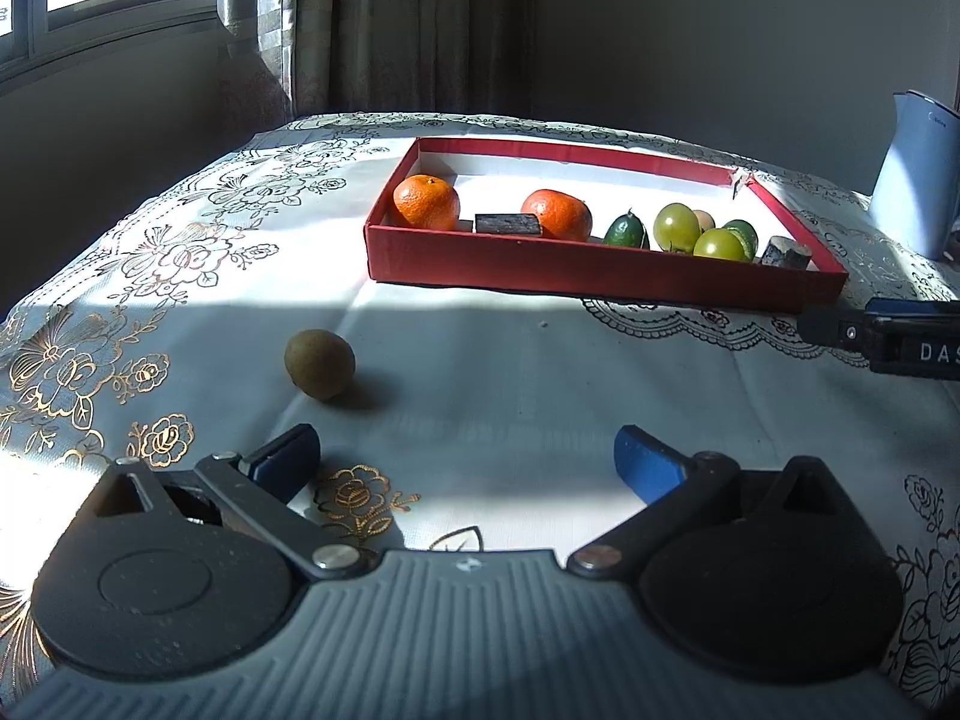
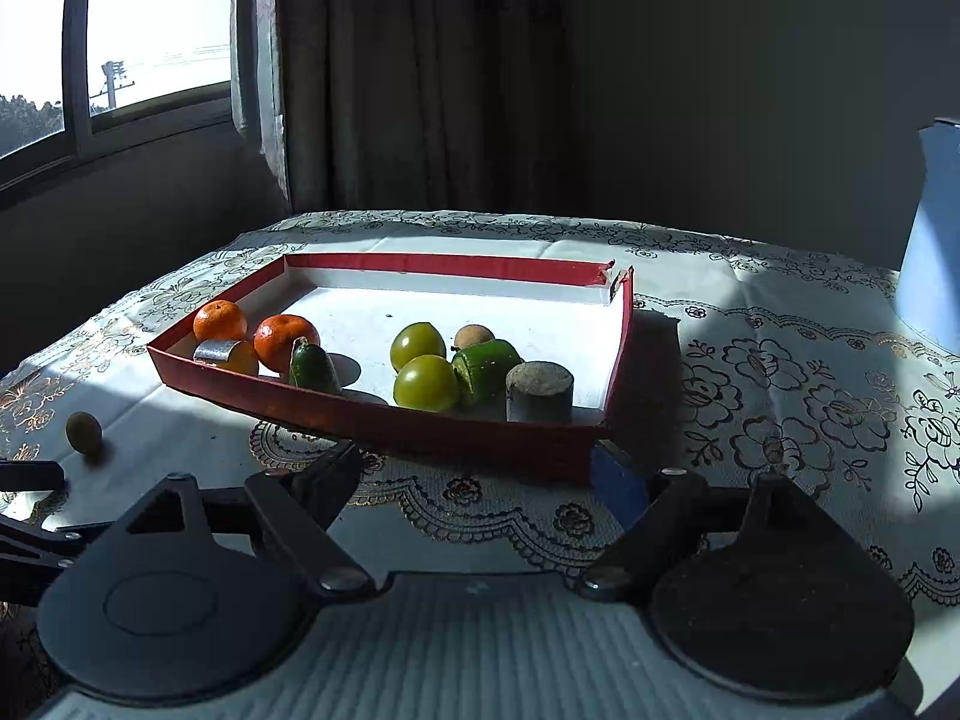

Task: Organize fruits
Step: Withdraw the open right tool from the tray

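Observation:
A red tray [image 1: 588, 267] [image 2: 372, 417] on the tablecloth holds oranges [image 1: 427, 202] [image 2: 286, 341], green round fruits [image 1: 678, 226] [image 2: 426, 383], a small cucumber [image 1: 625, 230] [image 2: 312, 367] and a brown fruit [image 2: 474, 336]. One brown round fruit [image 1: 320, 363] [image 2: 83, 432] lies loose on the cloth, left of the tray. My left gripper [image 1: 467, 465] is open and empty, just right of and short of that fruit. My right gripper [image 2: 477, 477] is open and empty at the tray's near wall.
Grey blocks [image 1: 507, 224] [image 2: 539, 391] sit among the fruit in the tray. A pale blue jug [image 1: 915, 180] [image 2: 933, 240] stands at the right. The right gripper's finger [image 1: 882, 333] shows at the right edge of the left wrist view. The table ends at a curtain and window behind.

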